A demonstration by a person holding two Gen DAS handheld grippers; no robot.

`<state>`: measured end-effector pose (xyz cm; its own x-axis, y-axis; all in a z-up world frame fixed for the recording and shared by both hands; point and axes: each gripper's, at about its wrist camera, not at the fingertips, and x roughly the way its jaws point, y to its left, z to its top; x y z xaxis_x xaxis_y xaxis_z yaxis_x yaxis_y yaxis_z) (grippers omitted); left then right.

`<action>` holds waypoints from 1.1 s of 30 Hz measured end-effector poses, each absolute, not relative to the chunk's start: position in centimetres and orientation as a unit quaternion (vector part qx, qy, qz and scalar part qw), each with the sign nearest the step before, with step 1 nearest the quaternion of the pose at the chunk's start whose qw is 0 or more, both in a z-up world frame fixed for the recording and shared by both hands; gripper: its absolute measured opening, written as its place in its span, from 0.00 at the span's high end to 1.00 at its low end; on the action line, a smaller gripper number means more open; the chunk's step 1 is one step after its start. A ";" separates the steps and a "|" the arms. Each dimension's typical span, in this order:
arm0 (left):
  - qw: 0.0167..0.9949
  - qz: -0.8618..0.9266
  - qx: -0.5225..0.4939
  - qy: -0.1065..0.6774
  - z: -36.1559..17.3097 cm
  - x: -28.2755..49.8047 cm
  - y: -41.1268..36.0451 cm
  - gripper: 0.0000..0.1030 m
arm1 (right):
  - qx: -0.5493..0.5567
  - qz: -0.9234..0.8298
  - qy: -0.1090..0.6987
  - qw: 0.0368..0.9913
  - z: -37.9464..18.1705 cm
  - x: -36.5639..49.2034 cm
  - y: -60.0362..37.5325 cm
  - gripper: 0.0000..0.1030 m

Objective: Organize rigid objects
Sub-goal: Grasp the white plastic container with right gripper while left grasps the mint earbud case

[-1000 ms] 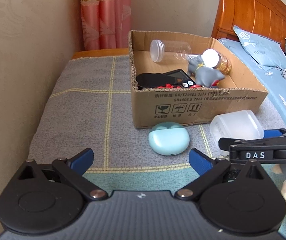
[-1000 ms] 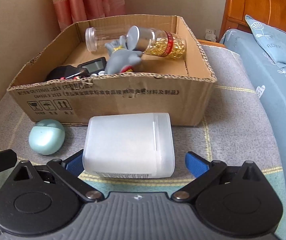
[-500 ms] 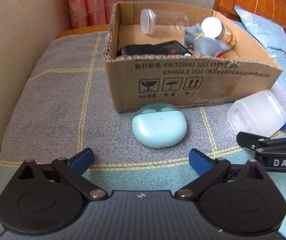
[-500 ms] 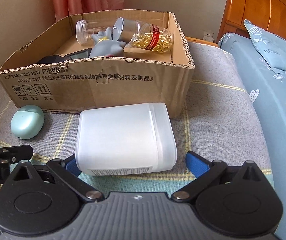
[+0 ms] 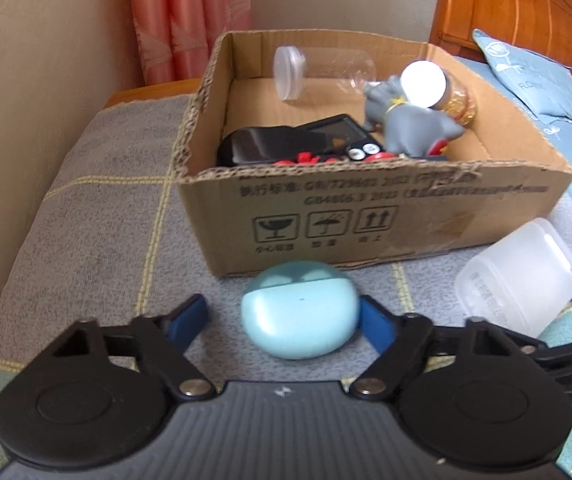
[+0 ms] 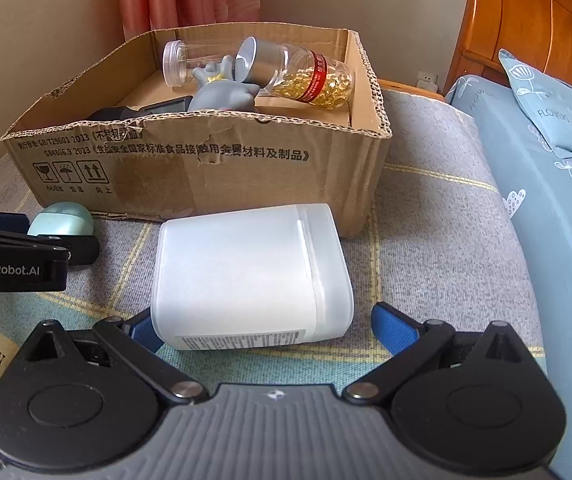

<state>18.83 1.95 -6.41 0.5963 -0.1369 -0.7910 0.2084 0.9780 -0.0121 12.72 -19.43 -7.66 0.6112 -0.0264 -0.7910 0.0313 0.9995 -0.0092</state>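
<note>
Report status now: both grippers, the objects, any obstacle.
Left gripper open around mint-green oval case. Right gripper open around frosted white plastic container. Cardboard box just behind both.

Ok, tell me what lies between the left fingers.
The teal earbud case lies on the blanket between the open left fingers, per the left wrist view.

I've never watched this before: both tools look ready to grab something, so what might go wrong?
The rounded earbud case could squirt out from between the left gripper's open fingers. The wide frosted container nearly fills the right gripper's opening. The cardboard box is already crowded.
</note>
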 end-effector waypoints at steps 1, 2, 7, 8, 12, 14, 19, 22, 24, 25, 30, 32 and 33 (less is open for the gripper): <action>0.893 -0.101 0.042 0.437 -6.3 18.7 1.9 0.33 | 0.003 -0.016 0.441 0.897 -7.7 12.8 -19.4 0.00; 0.893 -0.103 0.043 0.436 -6.3 18.5 1.8 0.36 | 0.003 -0.017 0.441 0.897 -7.7 12.8 -19.4 0.00; 0.892 -0.112 0.049 0.435 -6.3 18.5 1.6 0.41 | 0.003 -0.017 0.440 0.898 -7.7 12.7 -19.4 0.00; 0.892 -0.112 0.050 0.435 -6.3 18.4 1.8 0.41 | 0.003 -0.017 0.441 0.898 -7.7 12.7 -19.4 0.00; 0.889 -0.123 0.059 0.436 -6.3 17.6 2.8 0.41 | 0.003 -0.018 0.441 0.897 -7.7 12.8 -19.4 0.00; 0.888 -0.127 0.062 0.438 -6.2 17.1 3.4 0.41 | 0.003 -0.018 0.441 0.897 -7.7 12.8 -19.4 0.00; 0.887 -0.112 0.053 0.444 -6.1 16.4 4.4 0.41 | -0.001 -0.016 0.442 0.897 -7.6 12.8 -19.3 0.00; 0.888 -0.098 0.048 0.447 -6.1 16.4 4.2 0.39 | -0.007 -0.010 0.444 0.896 -7.6 13.1 -19.1 0.00; 0.888 -0.093 0.044 0.449 -6.1 16.5 4.0 0.38 | -0.012 -0.001 0.448 0.894 -7.5 13.5 -19.1 0.00; 0.888 -0.090 0.041 0.450 -6.1 16.5 4.0 0.38 | -0.013 0.002 0.449 0.894 -7.5 13.7 -19.1 0.00; 0.888 -0.075 0.034 0.453 -6.1 16.9 3.6 0.35 | -0.018 0.012 0.456 0.890 -7.4 14.7 -19.0 0.00; 0.888 -0.070 0.034 0.454 -6.2 17.1 3.4 0.34 | -0.018 0.014 0.458 0.889 -7.4 15.1 -18.9 0.00; 0.887 -0.069 0.033 0.455 -6.2 17.2 3.4 0.34 | -0.017 0.015 0.460 0.888 -7.3 15.2 -18.9 0.00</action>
